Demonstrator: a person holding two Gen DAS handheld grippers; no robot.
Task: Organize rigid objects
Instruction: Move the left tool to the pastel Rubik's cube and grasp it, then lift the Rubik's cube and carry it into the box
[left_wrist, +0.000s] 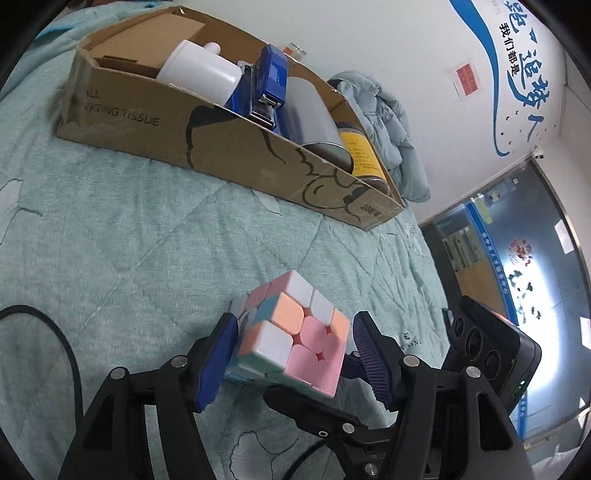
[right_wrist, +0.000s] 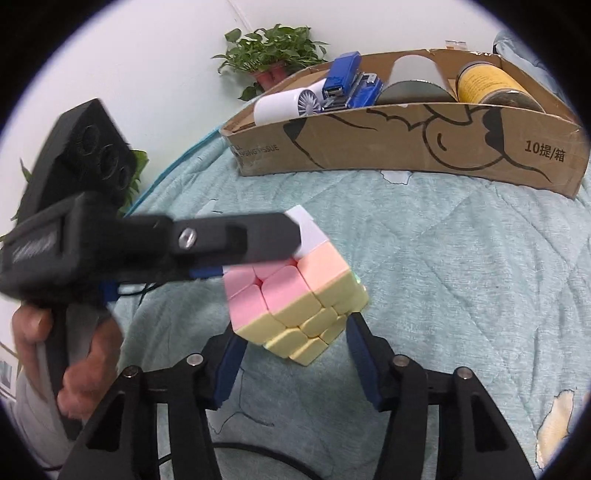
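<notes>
A quilted bed (left_wrist: 129, 229) is covered at its far side by a long cardboard box (left_wrist: 236, 147) (already loaded with a white bottle, a blue stapler and a yellow-labelled jar). The puzzle cube (left_wrist: 295, 332) is seen raised just above the quilt, near and well apart from the box. It is gripped between the jaws of the left gripper (left_wrist: 295, 354), while the right gripper (right_wrist: 295, 354) is set around its lower part, the jaws apparently closed on it too; neither side is favoured by a long axis.

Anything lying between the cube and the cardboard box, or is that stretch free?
Nothing lies there. Both wrist views show only bare teal quilt between the cube and the cardboard box.
</notes>
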